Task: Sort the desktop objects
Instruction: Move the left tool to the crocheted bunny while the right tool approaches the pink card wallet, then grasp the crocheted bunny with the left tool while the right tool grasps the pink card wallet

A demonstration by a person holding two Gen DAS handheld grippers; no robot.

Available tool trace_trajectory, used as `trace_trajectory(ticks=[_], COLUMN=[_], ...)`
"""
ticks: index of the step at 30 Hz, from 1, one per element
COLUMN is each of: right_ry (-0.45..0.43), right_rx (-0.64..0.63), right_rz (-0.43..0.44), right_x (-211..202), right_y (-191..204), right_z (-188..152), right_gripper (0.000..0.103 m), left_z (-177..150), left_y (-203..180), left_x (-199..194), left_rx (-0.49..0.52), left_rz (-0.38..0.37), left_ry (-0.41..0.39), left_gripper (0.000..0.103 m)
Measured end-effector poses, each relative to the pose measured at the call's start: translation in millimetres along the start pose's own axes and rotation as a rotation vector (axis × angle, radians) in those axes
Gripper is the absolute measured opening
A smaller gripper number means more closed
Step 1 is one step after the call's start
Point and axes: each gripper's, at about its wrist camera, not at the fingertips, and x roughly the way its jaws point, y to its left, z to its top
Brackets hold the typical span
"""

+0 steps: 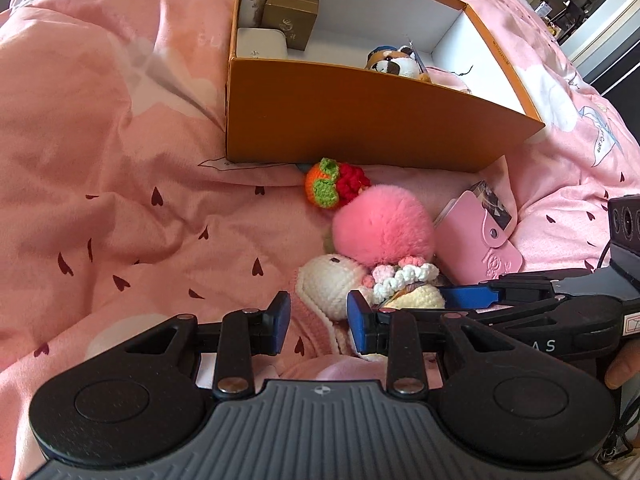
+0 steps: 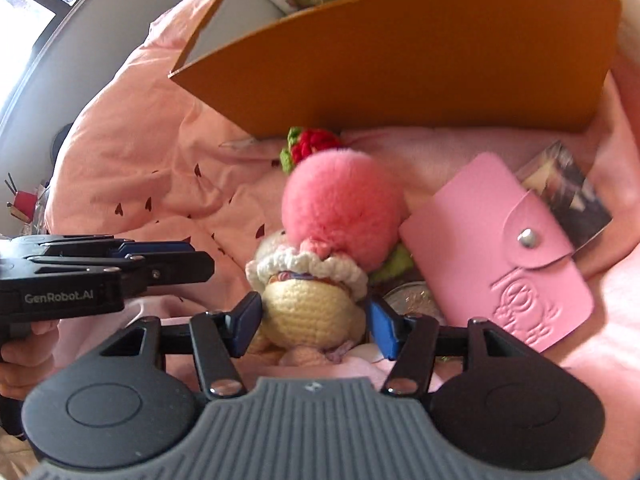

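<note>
The left wrist view shows the left gripper (image 1: 318, 322) with fingers apart over a white crocheted doll (image 1: 332, 280) on the pink bed quilt (image 1: 120, 160), and inside the orange cardboard box (image 1: 360, 120) a small plush dog (image 1: 394, 60). The right wrist view shows the right gripper (image 2: 314, 320) with fingers apart either side of the cream crocheted doll (image 2: 312, 312), not pressing it, below a fluffy pink pompom (image 2: 340, 208) and beside a pink snap wallet (image 2: 500, 256); only here does a silvery round tin (image 2: 412, 298) show.

Pink bedding and the room around it

A wrinkled pink duvet (image 1: 120, 160) covers the whole surface; it has small dark heart prints (image 1: 157, 197) and pale white patches (image 1: 160, 76). At the upper right of the left wrist view, an open doorway (image 1: 576, 4) shows a darker room with furniture. In the right wrist view, a grey wall (image 2: 100, 32) and a bright window (image 2: 24, 12) stand behind the bedding, and a red container (image 2: 25, 202) is at the left edge.
</note>
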Motion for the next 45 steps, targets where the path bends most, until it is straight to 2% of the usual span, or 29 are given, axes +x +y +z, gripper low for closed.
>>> trace_trajectory(ticks=[3, 5, 10, 14, 18, 21, 23, 29, 36, 38, 41, 45], right_ry=[0.008, 0.014, -0.017, -0.086, -0.177, -0.272, -0.280, -0.169, -0.115, -0.134, -0.175, -0.202], right_rx=[0.002, -0.006, -0.117, -0.253, -0.339, -0.443, -0.480, -0.457, -0.455, -0.473, -0.464, -0.389], right_rz=[0.013, 0.024, -0.017, -0.060, -0.025, -0.094, -0.136, -0.126, -0.082, -0.109, -0.194, -0.316], right_x=[4.0, 6.0, -3.1, -14.8, -29.0, -23.7, -9.1, 15.4, -4.5, -20.0, -44.4, -60.8], right_y=[0.3, 2.4, 20.1, 44.5, 65.5, 84.3, 88.7, 80.8, 76.9, 73.6, 58.2, 29.8], right_z=[1.3, 2.1, -0.4, -1.5, 6.2, 12.8, 17.0, 13.4, 0.1, -3.8, -1.7, 6.4], right_gripper=[0.060, 0.054, 0.046, 0.044, 0.043, 0.043, 0.043, 0.050, 0.055, 0.056, 0.056, 0.056], left_z=[-2.2, -3.3, -3.1, -1.0, 1.8, 5.3, 7.8, 10.7, 7.0, 5.4, 3.3, 1.7], left_y=[-2.1, -3.3, -1.6, 4.7, 11.6, 18.8, 24.8, 28.4, 22.7, 23.9, 26.0, 25.7], left_x=[0.0, -0.1, -8.0, -20.7, -34.9, -44.1, -44.5, -33.2, -27.7, -27.4, -25.5, -16.3], left_rx=[0.008, 0.011, 0.002, -0.015, -0.039, -0.066, -0.094, -0.117, -0.127, -0.153, -0.200, -0.252], left_rz=[-0.005, -0.005, 0.001, 0.010, 0.026, 0.054, 0.063, 0.038, -0.002, -0.007, -0.032, -0.036], left_ry=[0.002, 0.003, -0.023, -0.067, -0.126, -0.182, -0.191, -0.169, -0.145, -0.134, -0.115, -0.079], left_gripper=[0.035, 0.035, 0.035, 0.035, 0.035, 0.035, 0.035, 0.035, 0.035, 0.039, 0.055, 0.056])
